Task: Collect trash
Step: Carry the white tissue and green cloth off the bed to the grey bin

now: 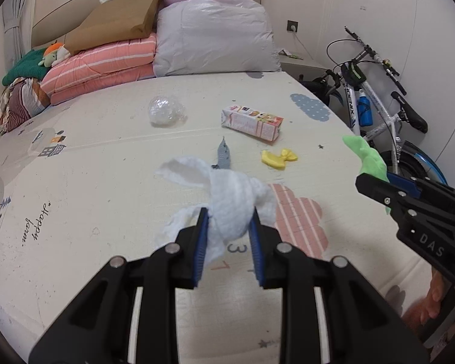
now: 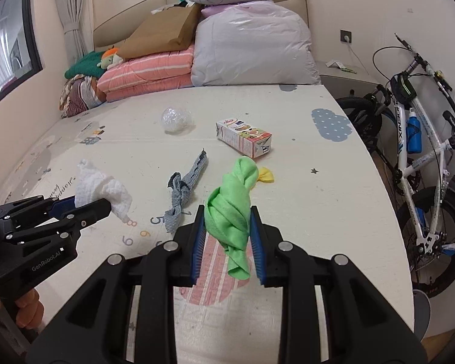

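Note:
My left gripper [image 1: 229, 217] is shut on a crumpled white paper towel [image 1: 227, 203] and holds it above the bed mat; it also shows in the right wrist view [image 2: 101, 191]. My right gripper [image 2: 227, 215] is shut on a twisted green cloth [image 2: 232, 206], seen from the left wrist view [image 1: 368, 157] too. On the mat lie a twisted grey cloth [image 2: 186, 188], a yellow scrap [image 2: 265, 175], a small pink carton [image 2: 244, 138] and a clear plastic ball [image 2: 177, 119].
The patterned bed mat [image 2: 303, 212] covers the bed. Folded pink quilts [image 2: 148, 72], a large bagged pillow [image 2: 251, 48] and a brown paper bag [image 2: 163, 33] pile at the headboard. A white bicycle [image 2: 421, 151] stands to the right of the bed.

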